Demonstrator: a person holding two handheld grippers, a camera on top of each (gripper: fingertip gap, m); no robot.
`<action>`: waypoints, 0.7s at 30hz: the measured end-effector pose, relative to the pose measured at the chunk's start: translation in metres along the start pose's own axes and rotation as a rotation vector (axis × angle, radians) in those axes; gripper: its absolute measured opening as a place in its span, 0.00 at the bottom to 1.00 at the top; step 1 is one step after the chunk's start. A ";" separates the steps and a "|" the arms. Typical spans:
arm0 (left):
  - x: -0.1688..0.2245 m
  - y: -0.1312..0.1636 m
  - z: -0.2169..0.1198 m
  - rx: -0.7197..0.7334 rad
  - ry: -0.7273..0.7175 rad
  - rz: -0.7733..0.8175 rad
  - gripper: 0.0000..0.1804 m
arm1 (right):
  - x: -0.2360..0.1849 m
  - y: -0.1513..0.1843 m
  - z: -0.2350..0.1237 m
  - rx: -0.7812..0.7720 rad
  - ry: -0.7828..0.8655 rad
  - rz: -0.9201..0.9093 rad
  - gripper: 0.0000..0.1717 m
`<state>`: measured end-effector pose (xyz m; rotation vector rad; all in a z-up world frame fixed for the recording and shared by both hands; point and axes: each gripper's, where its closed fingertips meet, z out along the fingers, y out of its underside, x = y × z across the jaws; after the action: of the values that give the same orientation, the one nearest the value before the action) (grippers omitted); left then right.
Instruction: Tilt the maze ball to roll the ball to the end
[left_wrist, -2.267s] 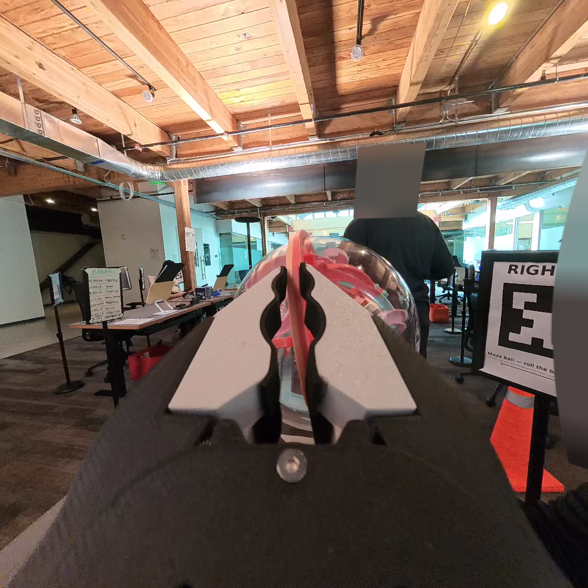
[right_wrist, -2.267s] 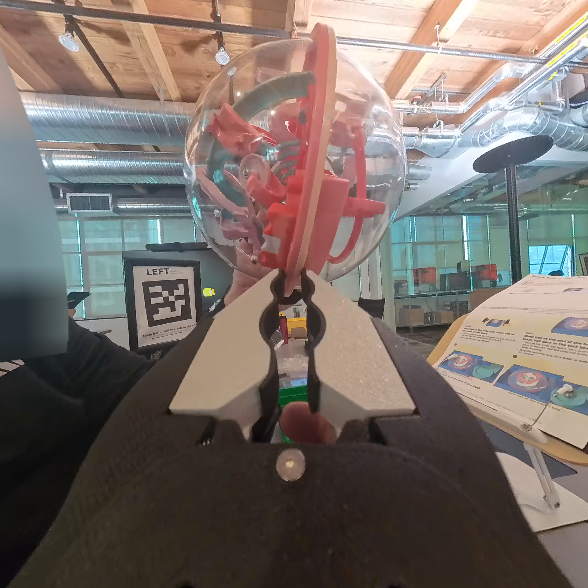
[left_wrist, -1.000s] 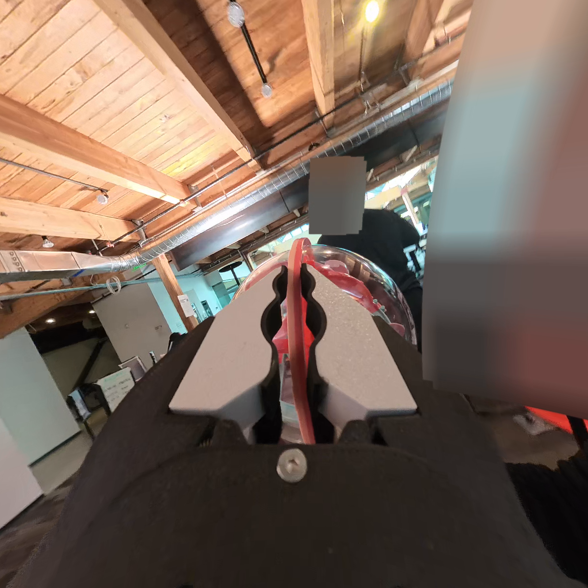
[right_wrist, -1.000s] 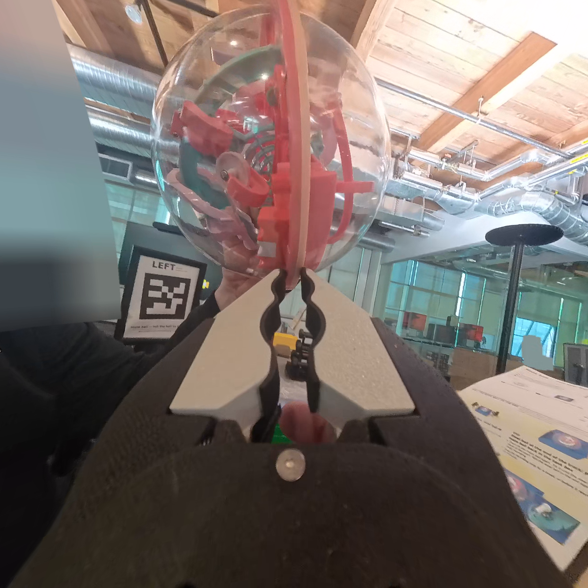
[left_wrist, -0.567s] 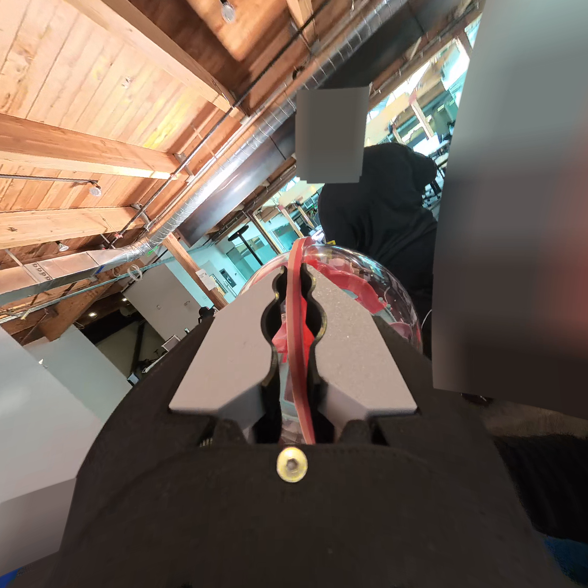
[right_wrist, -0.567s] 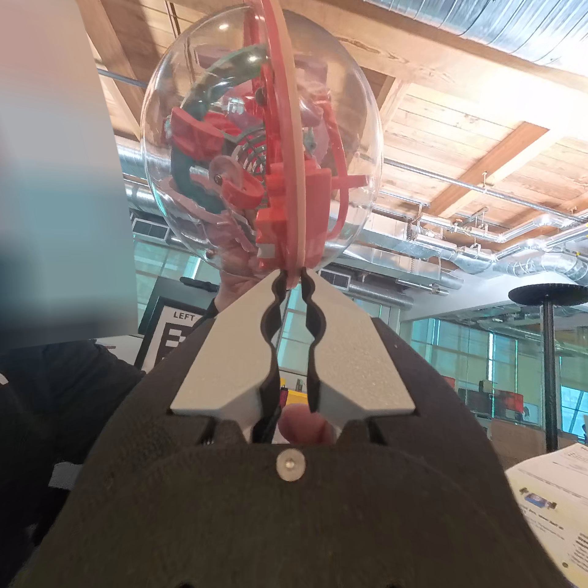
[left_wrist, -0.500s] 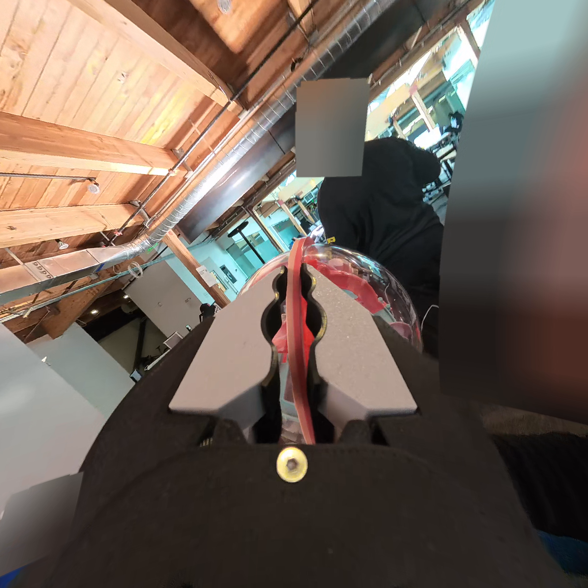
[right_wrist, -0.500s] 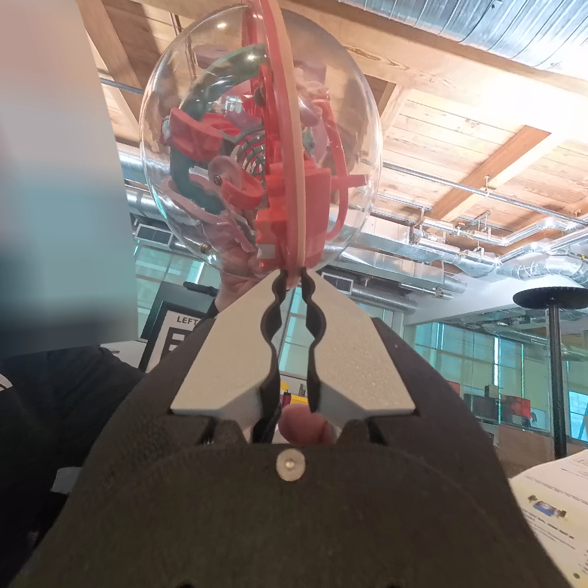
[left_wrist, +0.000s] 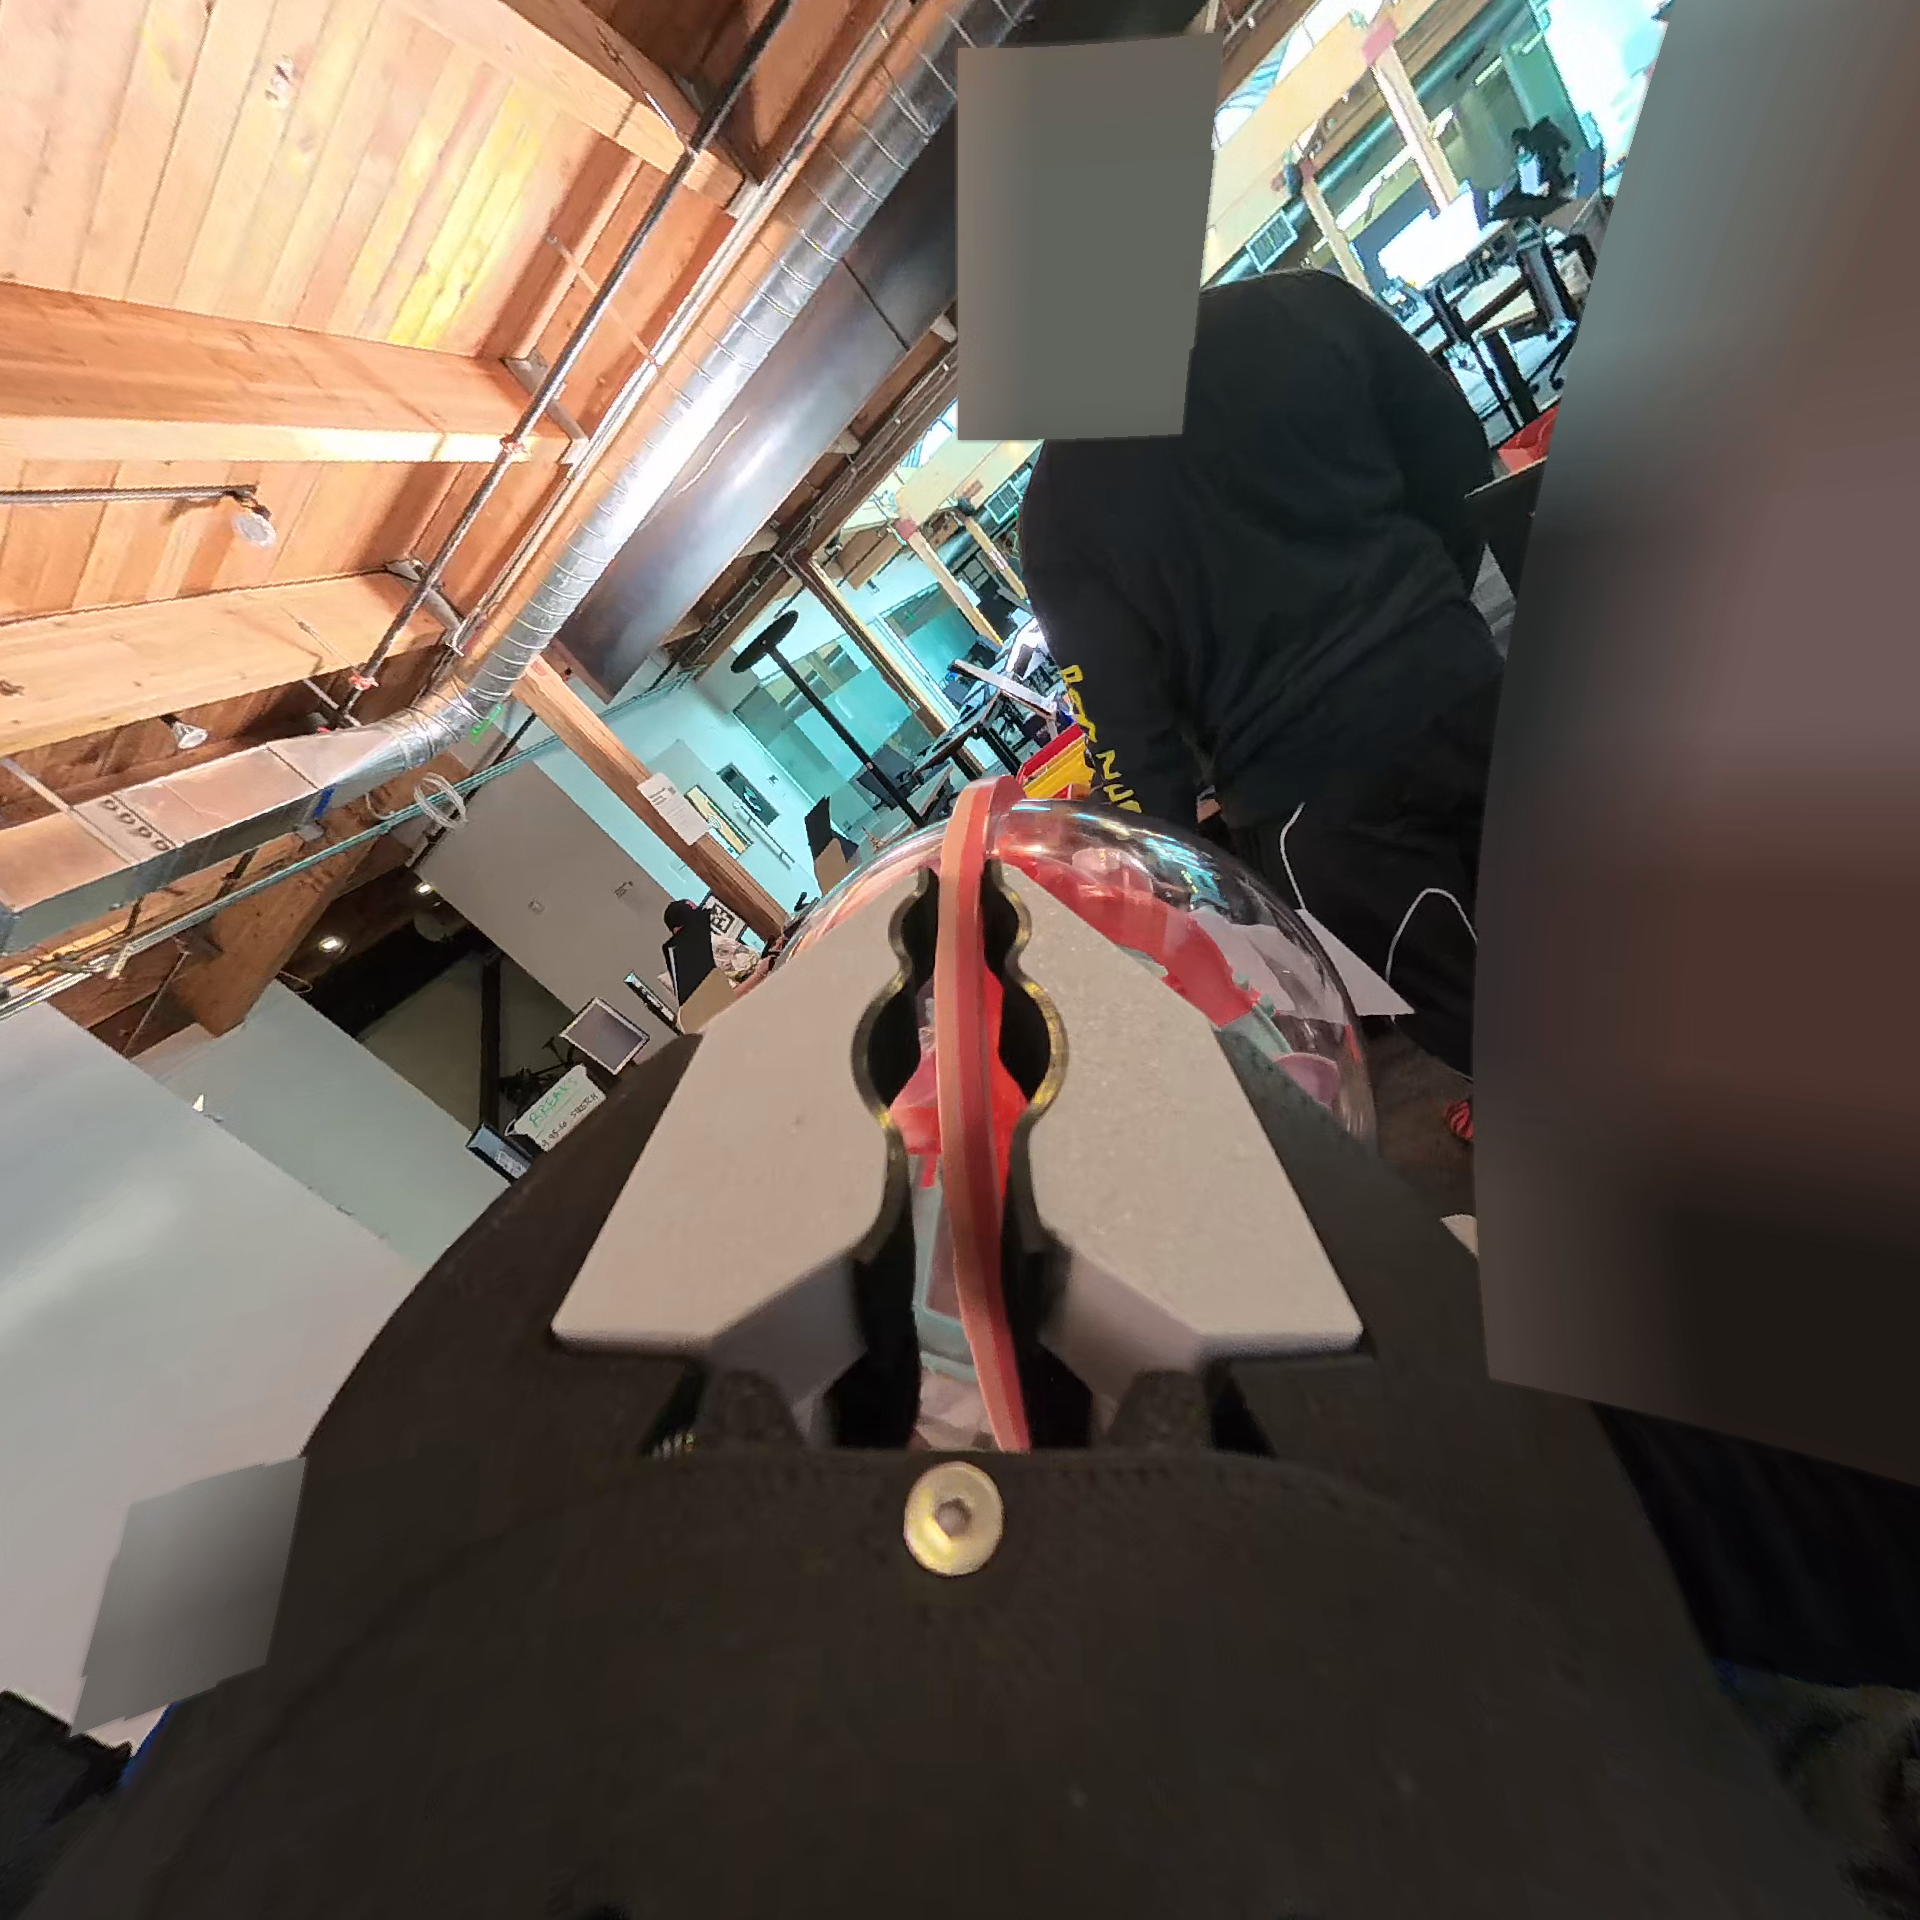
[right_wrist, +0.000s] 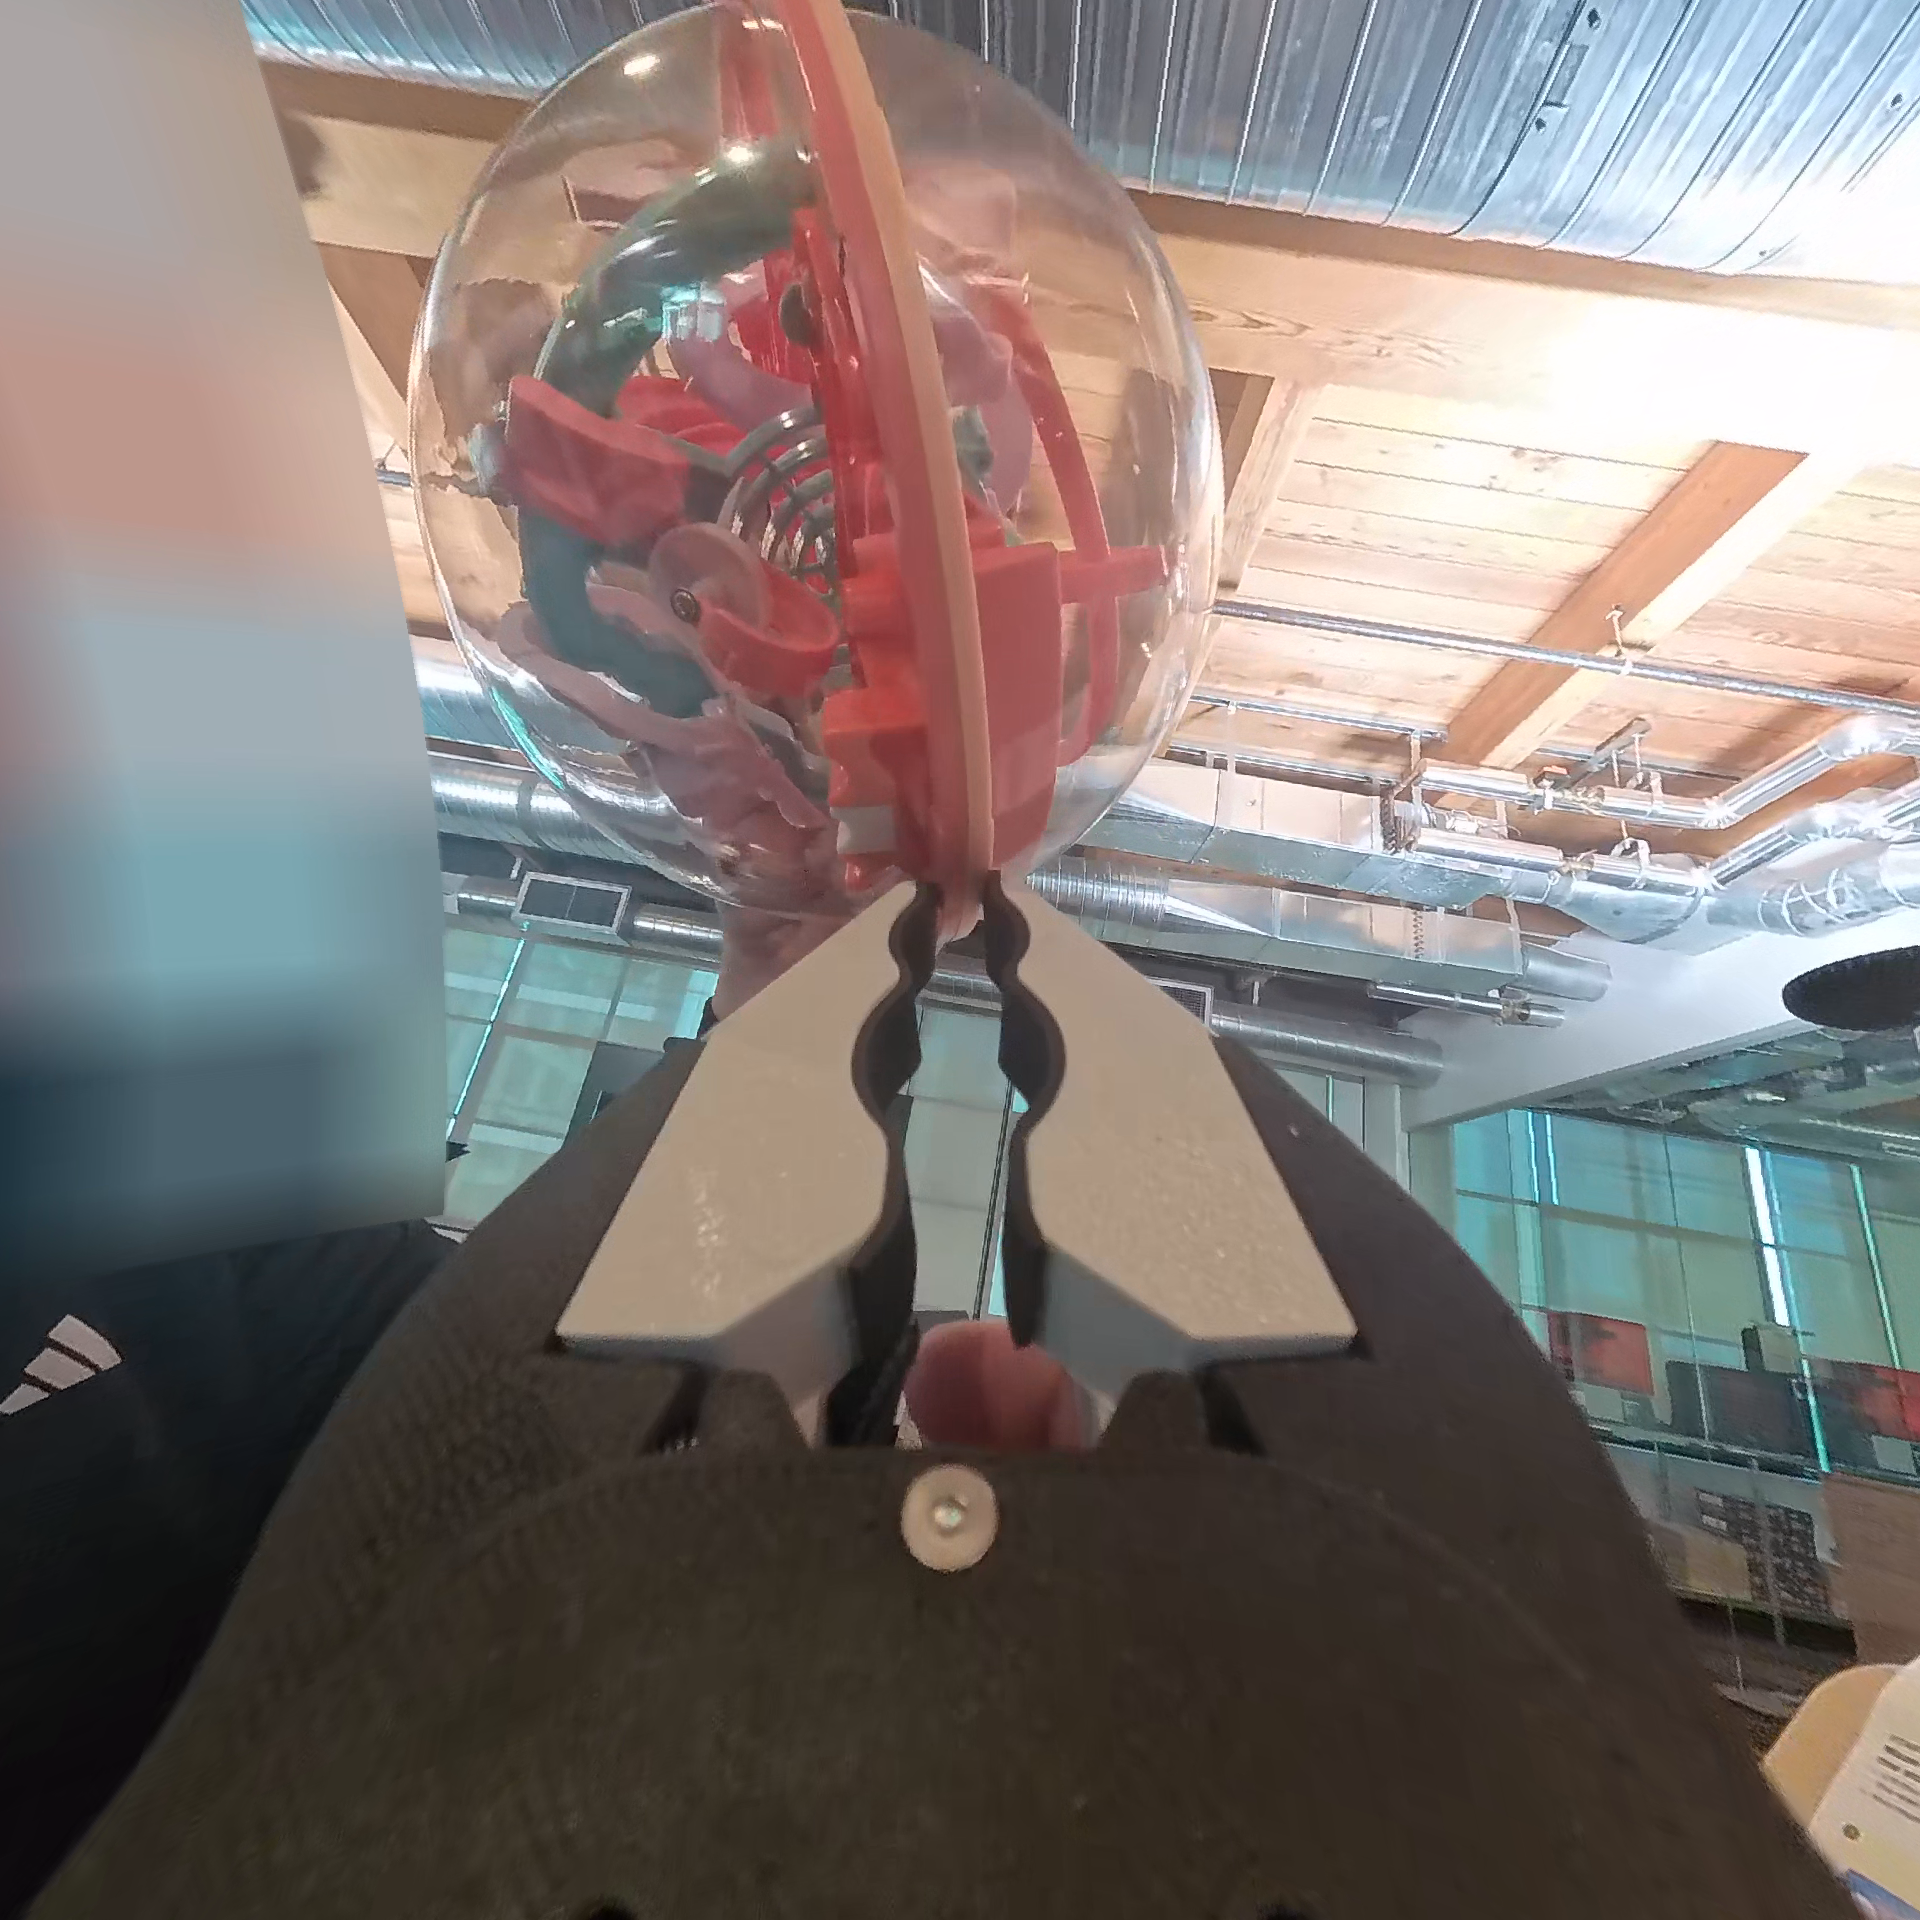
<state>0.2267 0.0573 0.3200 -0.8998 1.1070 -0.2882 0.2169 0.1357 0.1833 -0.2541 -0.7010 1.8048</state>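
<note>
Maze ball, a clear sphere packed with red, green and pale tracks, hangs in the air in front of both handheld tools, carried by its red equatorial rim. The right gripper has its two fingers closed on the lowest bit of that rim, so nearly the whole sphere stands up and beyond its tips, against the wooden ceiling. The left gripper is closed on the same rim much deeper, the band running back between its grey fingers almost to the base, with the dome bulging out to the right of them. The rim runs nearly in line with both pairs of fingers, so the ring's plane is the plane of each grip, and the coming tilt looks likely to turn on rolling both wrists together about that shared ring. The left tool appears to have the surer hold; the right pinches only the edge and could slip if the two twist unequally. The small ball inside cannot be picked out. A person in dark clothes stands beyond.
</note>
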 end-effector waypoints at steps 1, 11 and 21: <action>0.000 0.000 -0.001 -0.002 -0.002 0.000 0.04 | 0.000 0.000 0.000 0.001 0.000 0.000 0.04; 0.004 -0.001 0.004 -0.039 -0.009 -0.007 0.04 | -0.007 0.002 -0.001 0.040 0.015 0.058 0.03; 0.007 -0.002 0.006 -0.095 -0.023 0.004 0.04 | -0.011 0.008 0.000 0.076 0.012 0.114 0.04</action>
<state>0.2349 0.0546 0.3181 -0.9827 1.1089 -0.2230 0.2145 0.1239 0.1767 -0.2589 -0.6187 1.9323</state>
